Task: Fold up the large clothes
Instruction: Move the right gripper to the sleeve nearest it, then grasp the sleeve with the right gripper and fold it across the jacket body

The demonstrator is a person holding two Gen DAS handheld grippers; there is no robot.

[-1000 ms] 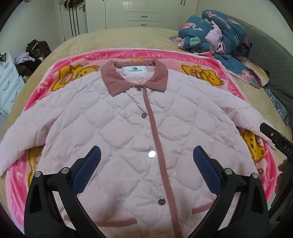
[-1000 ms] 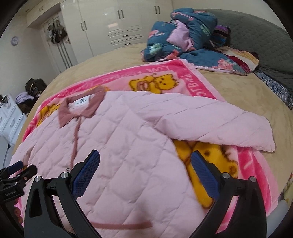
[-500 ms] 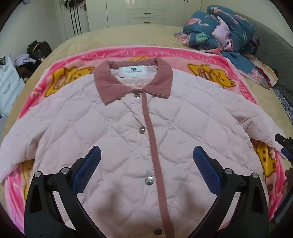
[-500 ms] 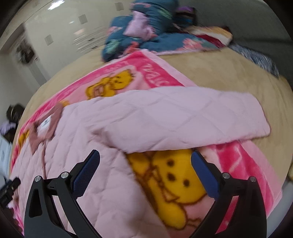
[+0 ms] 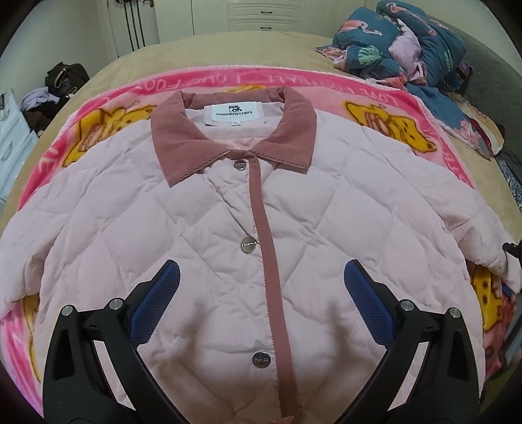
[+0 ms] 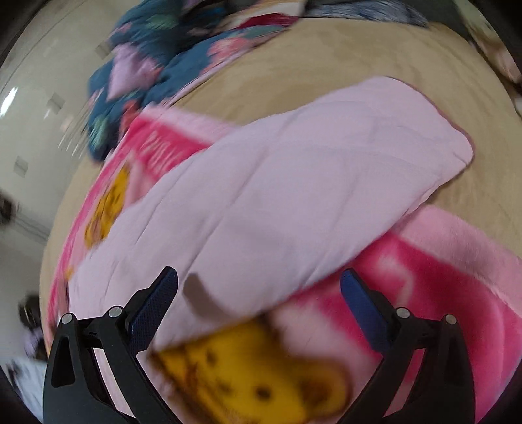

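Two grippers — left gripper (image 5: 261, 280), right gripper (image 6: 259, 287) — spread wide, jacket (image 5: 195, 228) on pink blanket (image 5: 407, 98), tan bed (image 5: 228, 49).

Place: a home bedroom
Evidence: wide bed (image 5: 228, 49) (tan cover), white wardrobe (image 5: 261, 13), heaped bedding (image 5: 401, 42), bags (image 5: 65, 76) on floor

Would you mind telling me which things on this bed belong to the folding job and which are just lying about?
Part of the job:
- pale pink quilted jacket with a dusty-rose corduroy collar
- its outstretched sleeve
- left gripper, open
- right gripper, open

Just lying about:
- pink fleece blanket with yellow bears, under the jacket
- heap of dark blue patterned bedding
- dark bag on the floor
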